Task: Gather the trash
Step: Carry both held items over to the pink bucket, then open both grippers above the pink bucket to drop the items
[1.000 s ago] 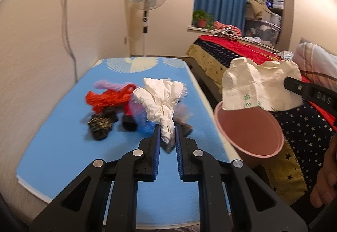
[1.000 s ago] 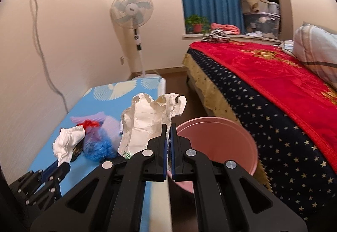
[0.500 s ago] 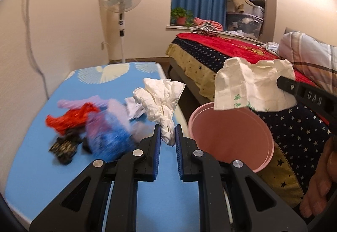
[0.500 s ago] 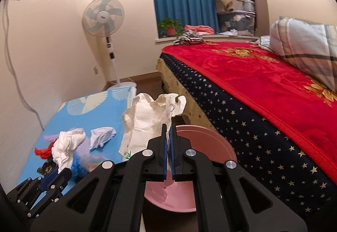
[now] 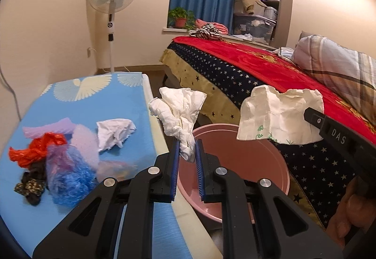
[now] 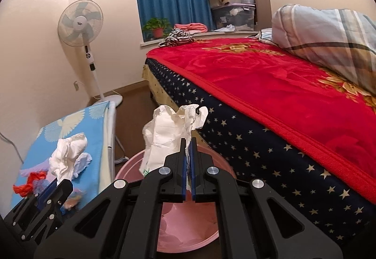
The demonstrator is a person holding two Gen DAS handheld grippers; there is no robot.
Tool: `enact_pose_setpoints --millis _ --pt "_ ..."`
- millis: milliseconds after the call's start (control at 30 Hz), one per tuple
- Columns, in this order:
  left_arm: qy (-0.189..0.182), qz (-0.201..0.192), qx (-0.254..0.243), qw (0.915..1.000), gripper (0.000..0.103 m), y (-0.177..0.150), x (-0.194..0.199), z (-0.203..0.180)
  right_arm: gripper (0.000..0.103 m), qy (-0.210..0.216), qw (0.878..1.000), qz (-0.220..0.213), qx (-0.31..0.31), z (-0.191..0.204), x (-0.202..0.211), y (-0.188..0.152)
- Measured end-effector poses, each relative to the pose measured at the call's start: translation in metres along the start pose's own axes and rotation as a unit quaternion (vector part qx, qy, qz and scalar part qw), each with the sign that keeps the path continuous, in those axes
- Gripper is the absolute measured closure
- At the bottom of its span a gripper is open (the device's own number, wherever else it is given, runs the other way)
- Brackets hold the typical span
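A: Left wrist view first. What have I got?
B: My left gripper [image 5: 187, 153] pinches a crumpled white tissue [image 5: 179, 113], held at the near left rim of the pink basin [image 5: 270, 158]. To the right, the printed paper wrapper [image 5: 279, 115] hangs over the basin's far rim, clamped by the right gripper [image 5: 312, 117].
A: What's left on the table?
B: On the blue tablecloth [image 5: 89, 99]: a white tissue wad [image 5: 115, 132], red plastic bag [image 5: 35, 148], blue plastic bag [image 5: 68, 183], lilac plastic scrap [image 5: 47, 126], a dark patterned scrap [image 5: 29, 188].

A: Right wrist view?
B: Right gripper's jaws pressed tight on the wrapper, directly above the basin; a pale scrap [image 6: 174, 214] seems to lie inside already.
A: Progress?
B: Early, I'd judge. Two pieces poised for release, most of the pile untouched.
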State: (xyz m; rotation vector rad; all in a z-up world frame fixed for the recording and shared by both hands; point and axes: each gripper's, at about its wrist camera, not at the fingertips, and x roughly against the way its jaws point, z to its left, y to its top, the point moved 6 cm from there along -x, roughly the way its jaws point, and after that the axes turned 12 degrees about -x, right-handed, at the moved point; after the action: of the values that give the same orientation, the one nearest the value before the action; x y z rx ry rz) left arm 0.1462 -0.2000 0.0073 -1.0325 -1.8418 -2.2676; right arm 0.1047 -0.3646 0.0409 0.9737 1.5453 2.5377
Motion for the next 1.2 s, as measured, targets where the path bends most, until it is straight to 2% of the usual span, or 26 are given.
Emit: enact_pose_setpoints --millis 267,667,700,767,800,900,1067,1200 --pt "-0.026 0.017 -0.009 0.9995 0.089 -0.015 -0.02 -0.015 0.1 -0.023 1.0 0.002 0.009 -0.006 -0.013 -0.002" --pt "-0.059 0.026 -0.001 0.9979 0.089 -0.016 -0.04 -0.022 0.1 -0.045 0.999 0.002 0.01 -0.013 -0.017 -0.001" --pt "-0.065 0.027 -0.002 0.9975 0.087 -0.016 -0.041 -0.024 0.096 -0.046 0.999 0.004 0.01 -0.013 -0.018 -0.002" --pt "-0.061 0.028 -0.004 0.9977 0.077 -0.015 -0.041 -0.024 0.095 -0.051 0.999 0.002 0.007 -0.014 -0.017 -0.001" --pt "-0.057 0.027 -0.002 0.998 0.068 -0.015 -0.04 -0.023 0.09 -0.052 0.999 -0.001 0.005 -0.014 -0.016 -0.001" --pt "-0.05 0.026 0.01 0.9984 0.068 -0.017 -0.036 -0.013 0.071 -0.056 0.998 -0.004 -0.001 -0.015 -0.014 0.0" --pt "-0.027 0.022 0.021 0.9992 0.068 -0.02 -0.023 0.008 0.07 -0.042 0.999 -0.005 0.0 -0.008 -0.011 -0.003" --pt "-0.005 0.016 0.023 0.9996 0.068 -0.025 -0.007 0.025 0.07 -0.01 1.0 -0.006 0.009 0.011 -0.005 -0.007"
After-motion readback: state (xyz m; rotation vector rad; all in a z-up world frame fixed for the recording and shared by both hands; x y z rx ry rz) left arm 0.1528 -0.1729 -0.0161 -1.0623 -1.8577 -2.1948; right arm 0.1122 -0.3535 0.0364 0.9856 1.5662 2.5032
